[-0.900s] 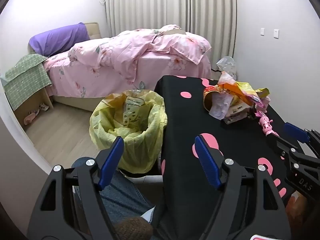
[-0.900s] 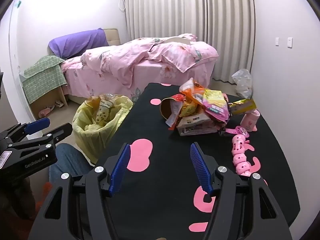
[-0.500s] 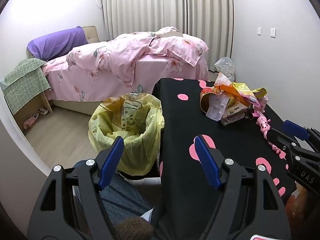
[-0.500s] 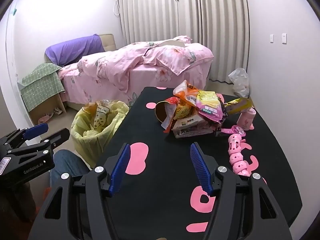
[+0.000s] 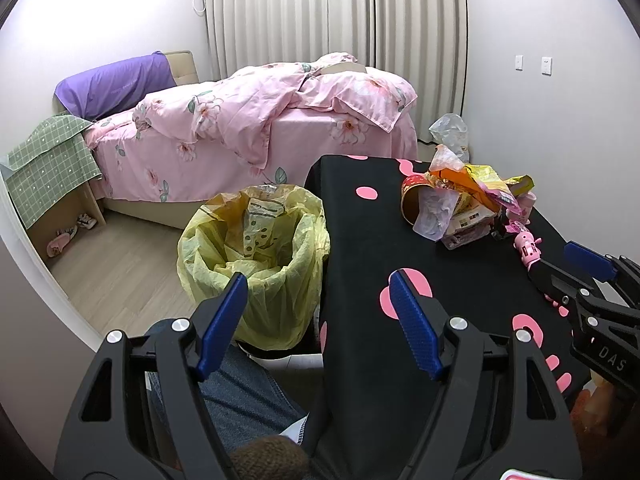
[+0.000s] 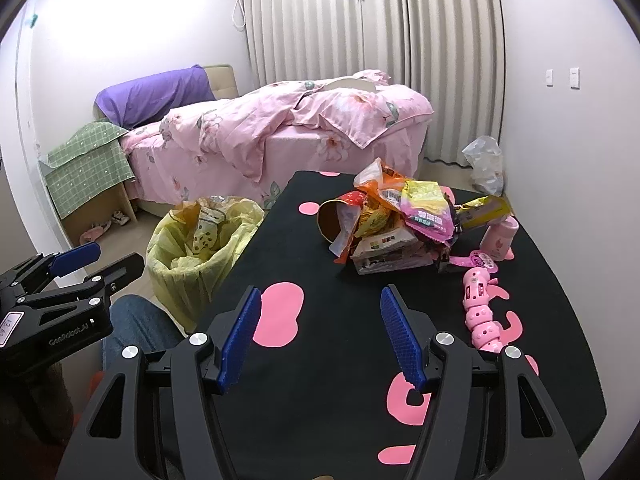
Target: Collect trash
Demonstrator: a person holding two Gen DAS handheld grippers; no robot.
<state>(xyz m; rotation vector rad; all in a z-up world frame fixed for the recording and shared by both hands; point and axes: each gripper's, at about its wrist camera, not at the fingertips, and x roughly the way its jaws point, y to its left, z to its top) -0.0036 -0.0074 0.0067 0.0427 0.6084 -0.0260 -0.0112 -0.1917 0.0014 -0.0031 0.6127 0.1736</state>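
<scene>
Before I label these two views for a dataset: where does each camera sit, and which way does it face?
Left wrist: on the left tool, open, above the table's left edge, facing the bed; takes in the yellow-lined bin, a jeans-clad leg and the right tool at the right edge.
Right wrist: on the right tool, open, over the black table, facing the trash pile and pink toy; left tool at its left.
Shared: bed, bin, table, trash pile, toy.

Left wrist view: tilted down, table edge (image 5: 320,240) between its fingers, bin (image 5: 256,264) beyond the left finger.
Right wrist view: tilted down over the table (image 6: 320,280); trash pile (image 6: 400,224) well beyond its fingers.
Shared: bin (image 6: 200,248), trash pile (image 5: 460,204), bed (image 5: 260,132).
</scene>
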